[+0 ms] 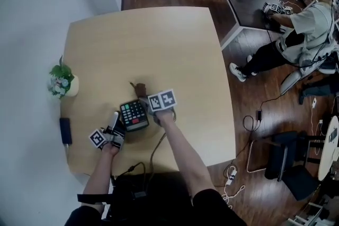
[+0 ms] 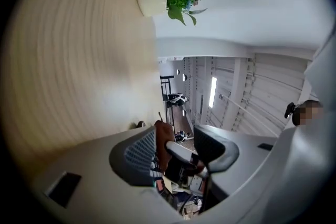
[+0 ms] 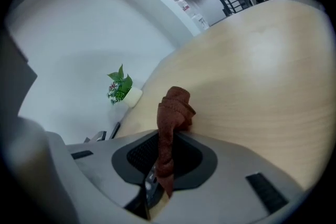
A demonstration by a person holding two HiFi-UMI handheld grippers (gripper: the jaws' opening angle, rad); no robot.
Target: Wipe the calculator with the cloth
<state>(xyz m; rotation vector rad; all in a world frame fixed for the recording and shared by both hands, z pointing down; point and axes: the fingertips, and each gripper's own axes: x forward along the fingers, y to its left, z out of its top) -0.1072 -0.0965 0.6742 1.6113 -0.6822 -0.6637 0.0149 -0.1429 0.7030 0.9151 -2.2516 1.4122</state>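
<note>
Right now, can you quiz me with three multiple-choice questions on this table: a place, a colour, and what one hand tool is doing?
1. Where is the potted plant? A) by the left edge of the table in the head view B) mid-table C) on the floor
2. What colour is the cloth? A) white B) brown C) blue
3. The right gripper is: A) open, empty B) shut on the cloth C) shut on the plant

Answers: 1 A, it stands at that edge. 2 B, it shows rust brown. 3 B, its jaws pinch the cloth, beside the calculator.
</note>
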